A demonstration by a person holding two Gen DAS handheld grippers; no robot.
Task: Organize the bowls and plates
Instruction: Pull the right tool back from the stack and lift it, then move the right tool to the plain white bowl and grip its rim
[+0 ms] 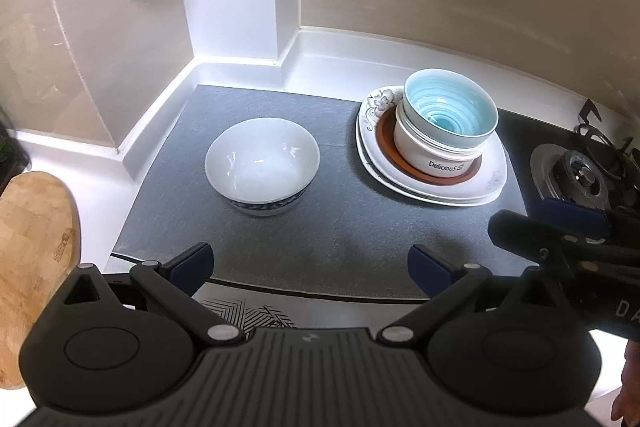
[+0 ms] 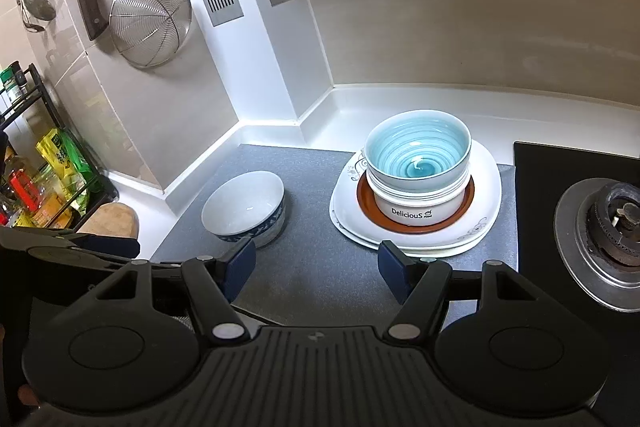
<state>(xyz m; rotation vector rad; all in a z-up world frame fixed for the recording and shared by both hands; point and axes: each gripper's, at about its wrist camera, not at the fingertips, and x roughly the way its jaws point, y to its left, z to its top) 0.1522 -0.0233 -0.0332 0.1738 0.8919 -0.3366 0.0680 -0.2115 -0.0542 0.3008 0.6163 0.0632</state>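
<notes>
Stacking nearly done: white bowl (image 1: 262, 165) remains loose beside stack (image 1: 434, 143). Both grippers, left (image 1: 310, 265) and right (image 2: 316, 269), are released, empty; the bowl is to be grasped next.

I saw a grey mat (image 1: 344, 227) with a fine woven texture, set on a white surface (image 1: 344, 65). The lone bowl (image 1: 262, 169) was white inside, with a dark blue patterned band round its foot. On the stack, the top bowl (image 2: 418, 157) was pale turquoise inside with darker spiral rings. The bowl under it (image 2: 416, 211) was white with black "Delicious" lettering. That one sat on a reddish-brown dish (image 2: 416, 225), over white plates (image 1: 440, 187) printed with grey-brown flowers. My grippers were black with dark blue pads (image 2: 394, 269).
</notes>
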